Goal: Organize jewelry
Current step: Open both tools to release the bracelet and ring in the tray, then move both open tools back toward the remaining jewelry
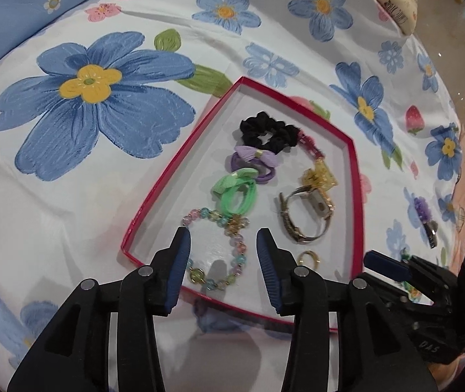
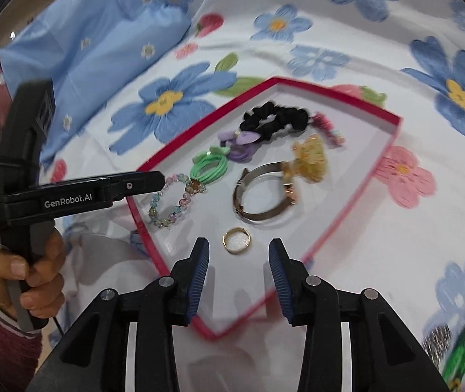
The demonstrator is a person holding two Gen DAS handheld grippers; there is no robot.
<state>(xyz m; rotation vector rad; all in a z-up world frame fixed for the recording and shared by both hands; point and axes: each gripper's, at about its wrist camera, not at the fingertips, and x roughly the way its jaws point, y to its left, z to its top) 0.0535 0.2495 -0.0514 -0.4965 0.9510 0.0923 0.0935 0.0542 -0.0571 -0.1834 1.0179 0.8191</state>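
A shallow red-rimmed box (image 1: 163,176) (image 2: 392,130) lies on the flowered sheet. It holds a black scrunchie (image 1: 266,130) (image 2: 275,119), a purple bow tie (image 1: 255,158) (image 2: 240,145), a green bow tie (image 1: 237,189) (image 2: 208,165), a pastel bead bracelet (image 1: 229,251) (image 2: 170,202), a watch (image 1: 304,215) (image 2: 262,192), a yellow claw clip (image 1: 319,176) (image 2: 309,158), a pink clip (image 1: 311,145) (image 2: 327,127) and a gold ring (image 1: 307,258) (image 2: 236,240). My left gripper (image 1: 223,238) hangs open above the bracelet. My right gripper (image 2: 238,248) is open just above the ring, gripping nothing.
A blue pillow (image 1: 26,6) (image 2: 101,42) lies at the back left. More small items lie on the sheet to the right of the box: a purple piece (image 1: 423,210) and a green one (image 2: 461,352). A hand (image 2: 36,277) holds the left gripper's handle.
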